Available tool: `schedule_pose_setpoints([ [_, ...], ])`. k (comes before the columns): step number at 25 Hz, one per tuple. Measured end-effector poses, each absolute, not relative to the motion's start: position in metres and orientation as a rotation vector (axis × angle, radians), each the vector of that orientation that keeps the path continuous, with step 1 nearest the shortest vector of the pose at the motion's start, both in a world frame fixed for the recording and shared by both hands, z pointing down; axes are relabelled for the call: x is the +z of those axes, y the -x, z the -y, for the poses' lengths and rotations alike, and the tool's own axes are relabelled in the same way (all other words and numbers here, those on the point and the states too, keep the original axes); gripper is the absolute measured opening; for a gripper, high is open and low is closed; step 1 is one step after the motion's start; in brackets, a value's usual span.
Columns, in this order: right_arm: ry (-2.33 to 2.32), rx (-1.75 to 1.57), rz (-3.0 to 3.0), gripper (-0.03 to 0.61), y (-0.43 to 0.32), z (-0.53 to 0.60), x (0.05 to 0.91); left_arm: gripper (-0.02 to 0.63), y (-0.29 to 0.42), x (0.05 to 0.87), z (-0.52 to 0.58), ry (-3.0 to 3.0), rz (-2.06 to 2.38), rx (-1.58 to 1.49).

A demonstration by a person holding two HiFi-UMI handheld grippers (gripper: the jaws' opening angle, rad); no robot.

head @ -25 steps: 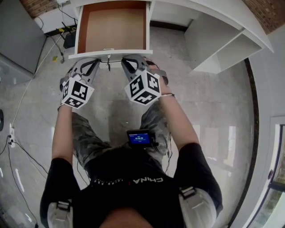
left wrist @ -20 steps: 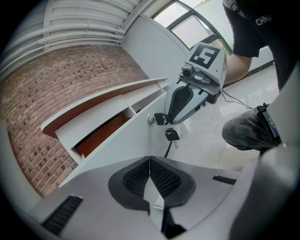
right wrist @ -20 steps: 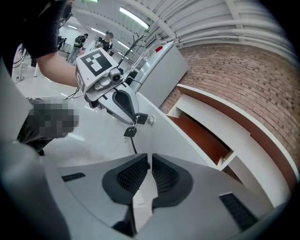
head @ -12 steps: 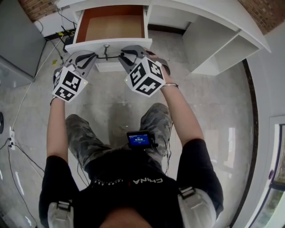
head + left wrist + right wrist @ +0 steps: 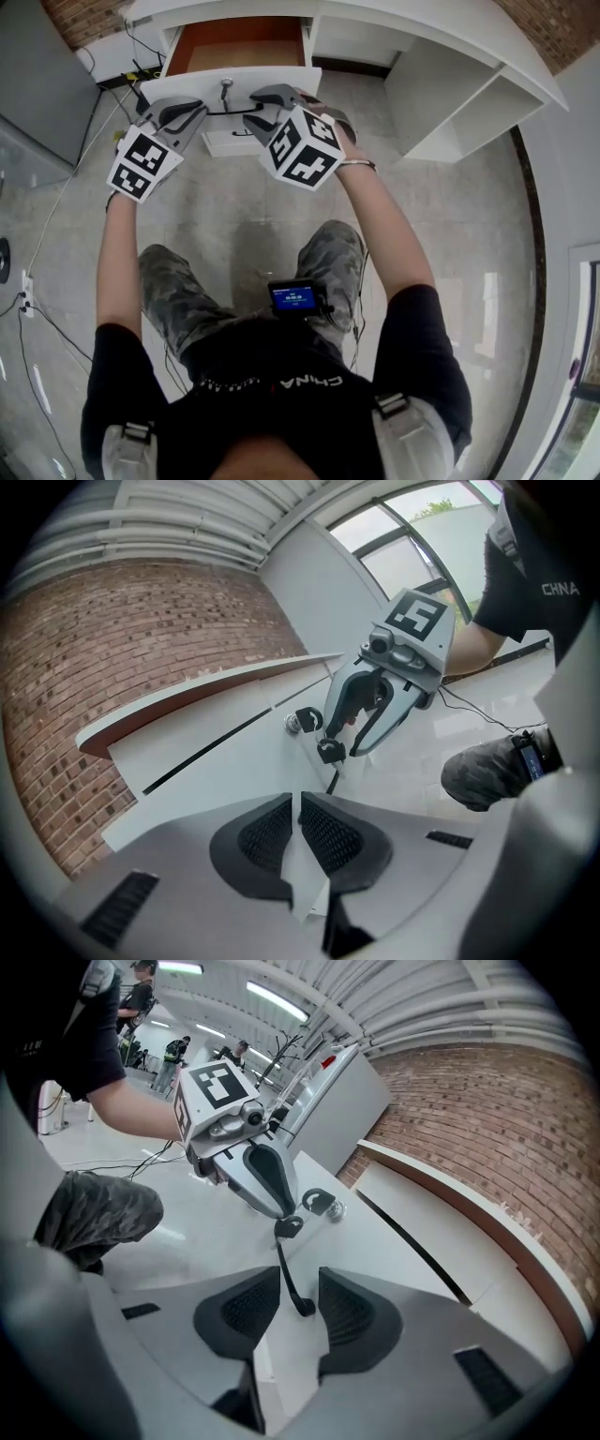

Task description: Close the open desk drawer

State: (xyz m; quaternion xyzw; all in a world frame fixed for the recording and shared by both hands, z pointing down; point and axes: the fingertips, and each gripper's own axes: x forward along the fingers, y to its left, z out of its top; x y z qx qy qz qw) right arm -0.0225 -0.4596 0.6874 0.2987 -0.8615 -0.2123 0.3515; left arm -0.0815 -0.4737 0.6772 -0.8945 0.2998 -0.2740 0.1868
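Observation:
The white desk (image 5: pixel 450 56) has a drawer (image 5: pixel 272 80) that stands partly out, showing a strip of its brown inside. A thin black handle (image 5: pixel 225 112) runs across the drawer front, under a lock with a key (image 5: pixel 314 1201). My right gripper (image 5: pixel 298 1312) is at one end of the handle (image 5: pixel 289 1274). Its jaws are opening, and the bar lies between the pads without touching them. My left gripper (image 5: pixel 302 832) is shut at the other end. Nothing shows between its pads, and the bar runs behind its right finger.
Cables and a power strip (image 5: pixel 131 66) lie on the floor left of the desk, beside a grey panel (image 5: pixel 37 66). An open shelf bay (image 5: pixel 459 103) is on the desk's right. The person's legs (image 5: pixel 187 281) are below the grippers.
The drawer has slid further into the desk, so less of its brown inside shows. Both grippers have moved with its front towards the desk.

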Motion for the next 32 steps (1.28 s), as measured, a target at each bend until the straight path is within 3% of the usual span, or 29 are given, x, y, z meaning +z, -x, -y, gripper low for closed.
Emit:
schedule_pose_setpoints([
  [5,-0.792,-0.603,2.217,0.118,0.027,0.461,0.691,0.026,0.084,0.671,0.473,2.537,-0.859,-0.743],
  [10,-0.795,-0.658,2.182,0.121,0.032,0.464,0.697,0.088,0.082,0.678,0.469,2.538,-0.840,-0.754],
  [17,-0.797,-0.769,2.089,0.070,0.037,0.471,0.704,0.089,0.083,0.680,0.472,2.537,-0.846,-0.744],
  [32,-0.818,-0.673,2.140,0.066,0.035,0.502,0.703,0.089,0.080,0.685,0.486,2.550,-0.876,-0.707],
])
